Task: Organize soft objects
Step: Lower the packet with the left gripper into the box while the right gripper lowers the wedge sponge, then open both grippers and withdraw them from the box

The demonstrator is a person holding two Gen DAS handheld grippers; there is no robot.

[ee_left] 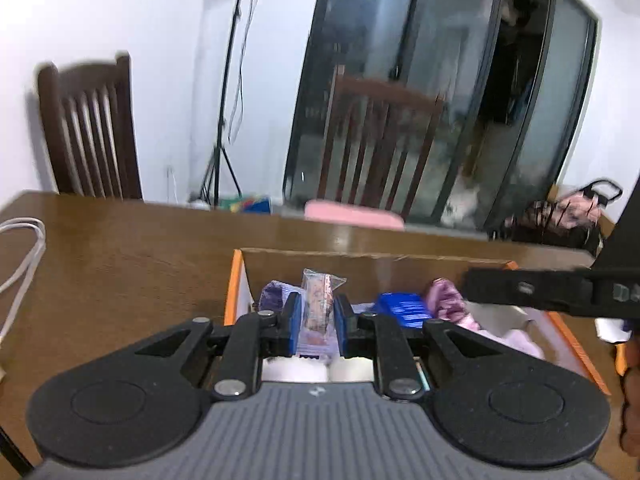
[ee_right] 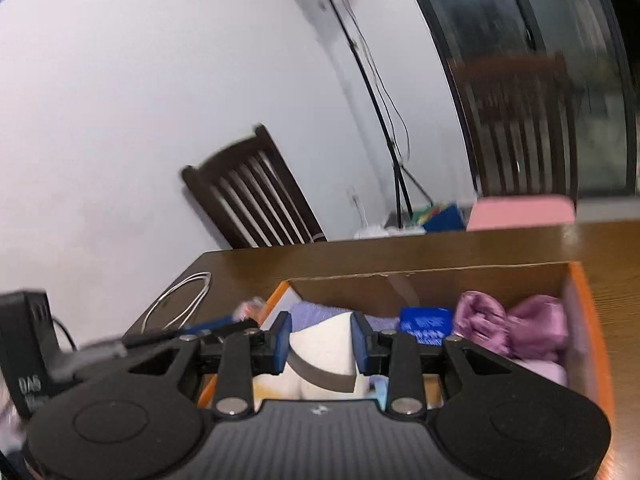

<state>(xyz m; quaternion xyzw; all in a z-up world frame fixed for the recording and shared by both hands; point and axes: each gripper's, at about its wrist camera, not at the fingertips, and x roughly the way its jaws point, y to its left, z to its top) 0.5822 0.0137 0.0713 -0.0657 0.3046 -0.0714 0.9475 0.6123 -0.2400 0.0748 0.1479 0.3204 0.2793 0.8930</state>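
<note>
An open cardboard box with orange edges [ee_left: 236, 276] stands on the wooden table [ee_left: 120, 248] and holds soft items. My left gripper [ee_left: 317, 314] is shut on a clear plastic packet with pinkish contents [ee_left: 320, 300], held over the box. My right gripper [ee_right: 320, 344] is shut on a white soft item with a grey band [ee_right: 324, 352], also above the box [ee_right: 576, 280]. Inside lie a purple satin cloth [ee_right: 512, 328], a blue packet [ee_right: 426, 322] and a lavender cloth [ee_right: 316, 310]. The right gripper crosses the left wrist view [ee_left: 552, 290].
Two dark wooden chairs [ee_left: 92, 128] [ee_left: 380, 140] stand behind the table, one with a pink cushion [ee_left: 352, 212]. A white cable [ee_left: 20, 264] lies at the table's left. A light stand [ee_left: 224, 120] and glass doors [ee_left: 440, 80] are behind. A dark bag [ee_left: 560, 220] sits far right.
</note>
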